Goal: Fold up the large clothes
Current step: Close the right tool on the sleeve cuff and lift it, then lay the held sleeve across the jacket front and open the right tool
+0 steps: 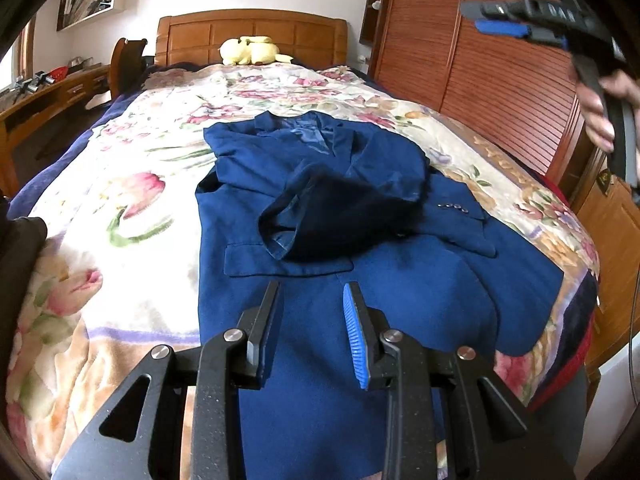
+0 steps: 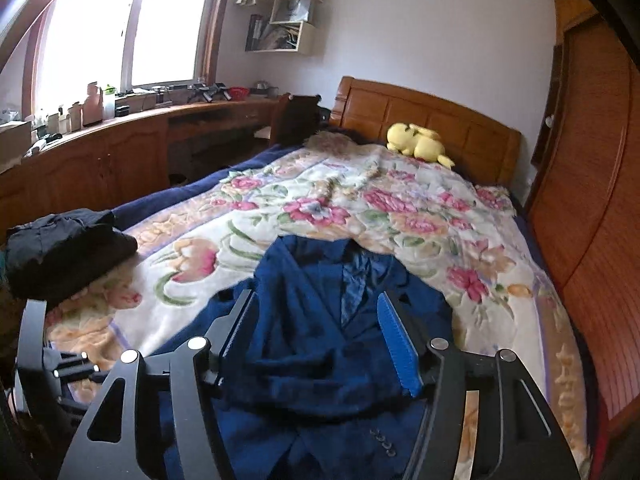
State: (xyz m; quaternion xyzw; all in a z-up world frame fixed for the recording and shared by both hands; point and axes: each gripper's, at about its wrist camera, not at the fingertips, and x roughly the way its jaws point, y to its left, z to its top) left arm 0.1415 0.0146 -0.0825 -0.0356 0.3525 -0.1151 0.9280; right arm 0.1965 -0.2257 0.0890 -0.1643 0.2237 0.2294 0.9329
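Now your left gripper (image 1: 310, 312) has its jaws only partly apart, with nothing between the pads, and it hovers over the lower part of the blue jacket (image 1: 360, 248). Your right gripper (image 2: 320, 344) has jaws wider apart and also empty; in the left wrist view it is raised high at the right side (image 1: 496, 20), well away from the cloth.

The jacket lies front-up on the floral blanket (image 1: 132, 184), near the foot of the bed, collar toward the wooden headboard (image 1: 252, 32). Both sleeves are already laid across the chest, and the upper sleeve (image 1: 320, 216) stands up in a loose hump, with its cuff open.

What can go wrong, I think: if you take the hem with only one layer, the lower layer stays behind and the fold becomes crooked. If you lift too fast, the loose sleeve can slide off the chest and open again. The soft blanket can also be pinched together with the jacket, because the pads meet both.

Hard to see: the hem is cut off under both grippers, so its edge is not visible. The left side of the jacket is hidden by the left gripper in the right wrist view. A dark folded garment (image 2: 60, 248) lies at the bed edge; what it is I cannot tell
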